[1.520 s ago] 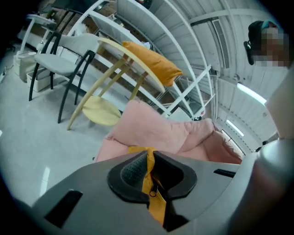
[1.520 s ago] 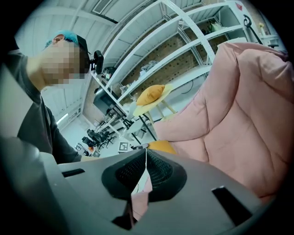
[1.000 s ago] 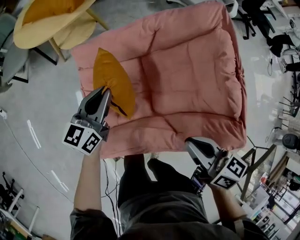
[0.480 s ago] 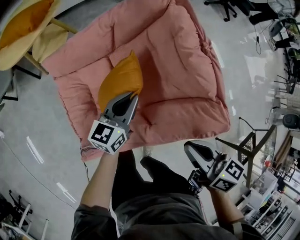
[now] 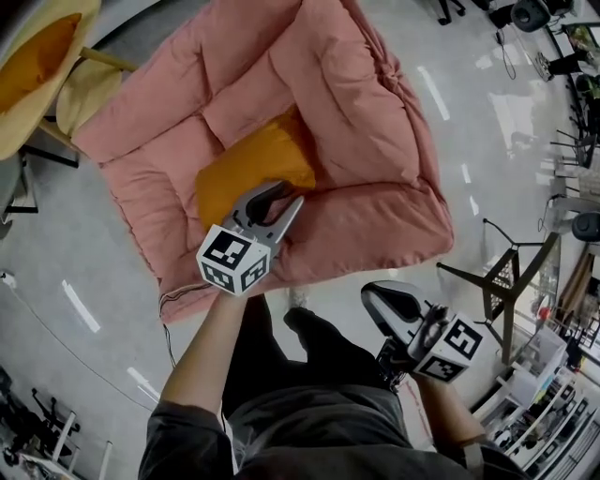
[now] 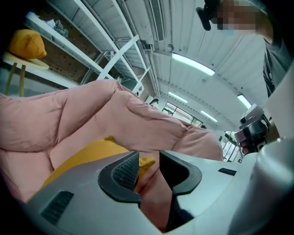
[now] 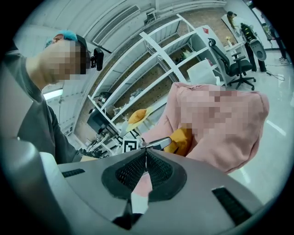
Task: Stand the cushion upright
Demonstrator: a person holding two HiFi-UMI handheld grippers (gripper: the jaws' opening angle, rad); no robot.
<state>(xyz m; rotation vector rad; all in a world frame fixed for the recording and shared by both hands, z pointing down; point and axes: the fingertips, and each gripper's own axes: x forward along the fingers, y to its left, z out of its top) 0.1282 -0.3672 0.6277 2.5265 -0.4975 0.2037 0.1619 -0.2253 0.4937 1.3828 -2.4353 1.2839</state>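
The orange cushion (image 5: 253,169) rests in the hollow of the big pink padded seat (image 5: 356,84), its broad face toward the head camera. My left gripper (image 5: 284,195) is at the cushion's near edge, over the seat's front roll. Its jaws are opening. In the left gripper view a corner of the cushion (image 6: 87,158) still lies between the parted jaws of the left gripper (image 6: 149,158), and the pads do not press on it. My right gripper (image 5: 375,298) hangs shut and empty in front of the seat, over the floor. In the right gripper view the right gripper (image 7: 146,151) points toward the cushion (image 7: 181,140).
A yellow chair (image 5: 37,75) holding another orange cushion stands at the upper left. Office chairs (image 5: 525,14) and a metal stand (image 5: 497,281) are on the right. The person's legs (image 5: 309,347) stand right against the seat's front. White shelving (image 7: 174,50) lines the wall.
My left gripper carried the orange cushion from the seat's left rim into its middle, and its jaws have now parted. The right gripper shifted only a little.
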